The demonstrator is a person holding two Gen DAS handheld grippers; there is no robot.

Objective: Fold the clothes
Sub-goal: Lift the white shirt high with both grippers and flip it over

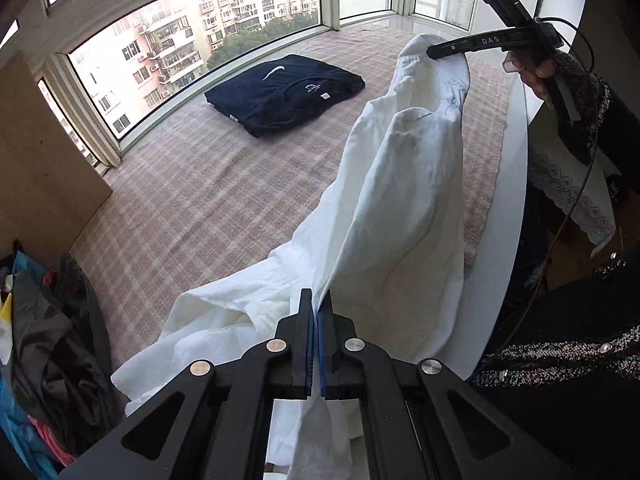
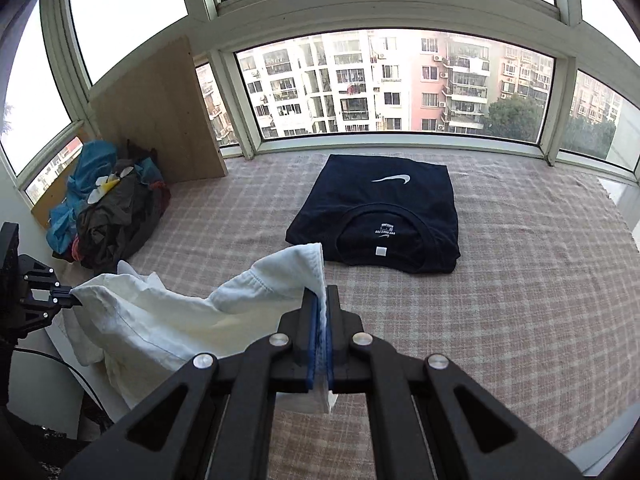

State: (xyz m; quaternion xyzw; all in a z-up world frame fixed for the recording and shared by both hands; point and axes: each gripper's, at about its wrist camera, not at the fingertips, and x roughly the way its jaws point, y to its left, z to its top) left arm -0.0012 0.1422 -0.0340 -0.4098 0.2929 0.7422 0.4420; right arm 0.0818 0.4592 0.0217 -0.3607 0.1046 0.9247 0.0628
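Note:
A white garment (image 1: 384,208) hangs lifted between both grippers above the pink checked cloth (image 1: 208,184). My left gripper (image 1: 319,300) is shut on one edge of it, the fabric pinched between the blue pads. In the left wrist view my right gripper (image 1: 434,53) is at the upper right, shut on the garment's waistband. The right wrist view shows my right gripper (image 2: 322,300) clamping the white garment (image 2: 168,320), with the left gripper (image 2: 74,300) holding its far end at the left. A folded dark blue T-shirt (image 2: 380,216) lies flat beyond.
A heap of unfolded dark and blue clothes (image 2: 112,208) sits at the left against a wooden board (image 2: 160,120). Windows run along the back edge of the cloth. A person's hand and dark sleeve (image 1: 568,80) are at the right, beside a lace-edged cloth (image 1: 576,184).

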